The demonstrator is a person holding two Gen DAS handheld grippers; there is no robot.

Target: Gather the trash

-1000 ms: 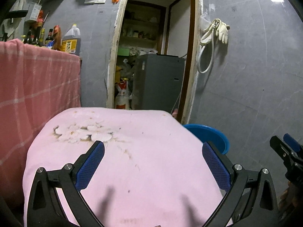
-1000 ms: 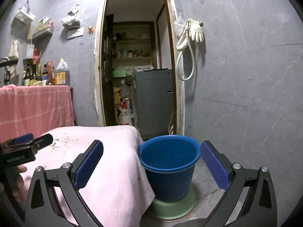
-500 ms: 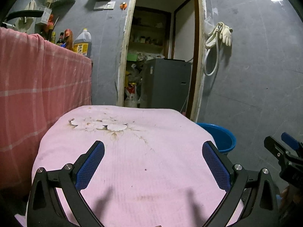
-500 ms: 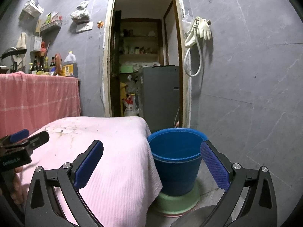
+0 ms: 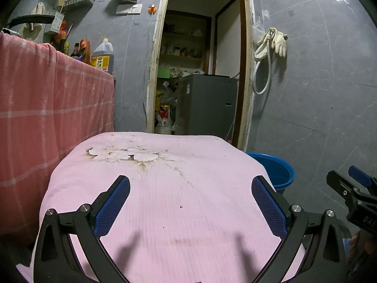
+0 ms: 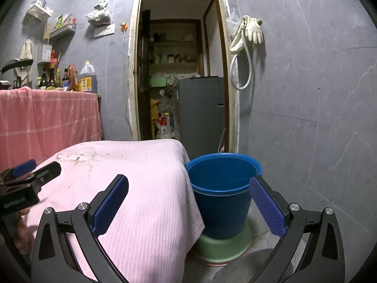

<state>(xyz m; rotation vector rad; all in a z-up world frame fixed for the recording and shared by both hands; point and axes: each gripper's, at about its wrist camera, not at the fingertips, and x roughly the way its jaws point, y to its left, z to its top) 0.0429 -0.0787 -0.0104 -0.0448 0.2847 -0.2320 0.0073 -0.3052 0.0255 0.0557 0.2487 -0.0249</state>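
Left wrist view: left hand-held gripper [image 5: 190,189] spread wide, empty, over pink-covered worktop [image 5: 165,200] | right wrist view: right hand-held gripper [image 6: 189,188] spread wide, empty | blue bucket [image 6: 221,193] lower centre, on green base [image 6: 221,245], touching the pink cloth's edge.

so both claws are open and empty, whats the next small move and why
Probably ease the left claw down toward the dark crumb on the pink cloth. Both claws are open with nothing between the fingers, the crumb lies almost midway between the left one's fingers, and the blue bucket beside the cloth looks empty. The right claw hangs over the cloth's edge near it.
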